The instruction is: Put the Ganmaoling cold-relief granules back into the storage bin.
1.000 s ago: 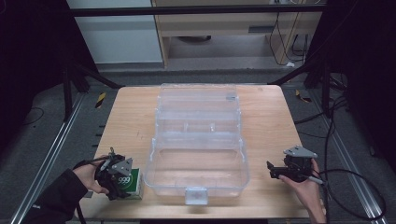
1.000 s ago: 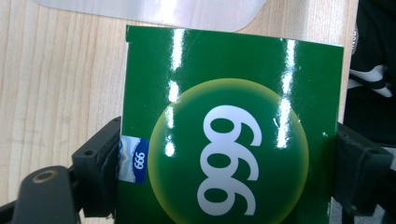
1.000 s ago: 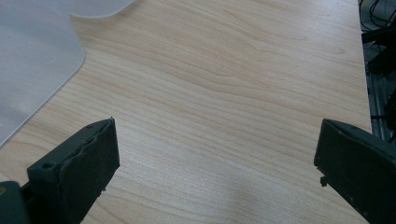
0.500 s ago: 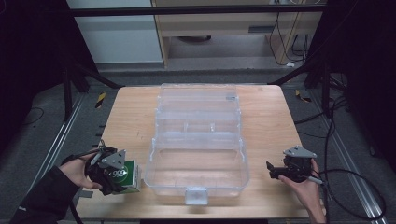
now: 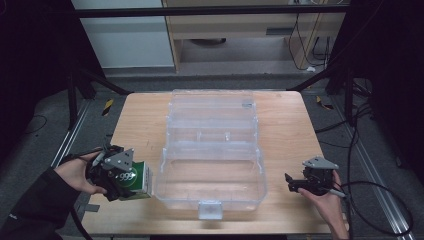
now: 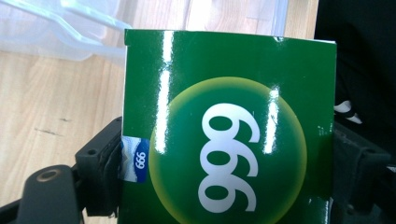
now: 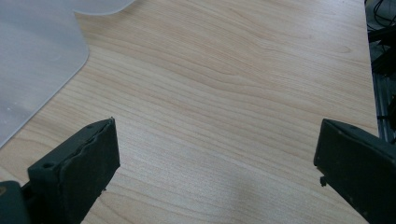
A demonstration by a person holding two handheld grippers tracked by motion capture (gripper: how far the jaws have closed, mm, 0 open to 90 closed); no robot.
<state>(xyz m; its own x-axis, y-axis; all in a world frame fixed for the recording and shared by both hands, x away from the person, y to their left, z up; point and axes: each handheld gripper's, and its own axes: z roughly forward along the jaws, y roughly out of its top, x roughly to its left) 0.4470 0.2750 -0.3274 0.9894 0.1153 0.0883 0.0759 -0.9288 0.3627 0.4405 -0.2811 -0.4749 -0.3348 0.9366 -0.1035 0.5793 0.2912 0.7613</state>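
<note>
Left gripper (image 5: 131, 181) sits over the table's (image 5: 285, 125) front-left corner, clamped on a green box (image 5: 137, 179) marked "999" in white on a yellow-green disc. In the left gripper view both jaws press the box's (image 6: 229, 126) lower side edges; its jaws have just been closing slightly, with the box between them. Box is upright in the grip, glossy, with a small blue label at its lower left edge. It sits just beside the front-left corner of the clear plastic case (image 5: 212, 150), which lies open across the table's middle, lid toward the far edge.

Right gripper (image 5: 291, 181) is near the front-right corner, held in the person's hand (image 5: 327, 202), jaws wide with nothing between them. The right gripper view looks down on bare wood (image 7: 224, 93), with the case's rounded corner (image 7: 37, 56) at upper left.
</note>
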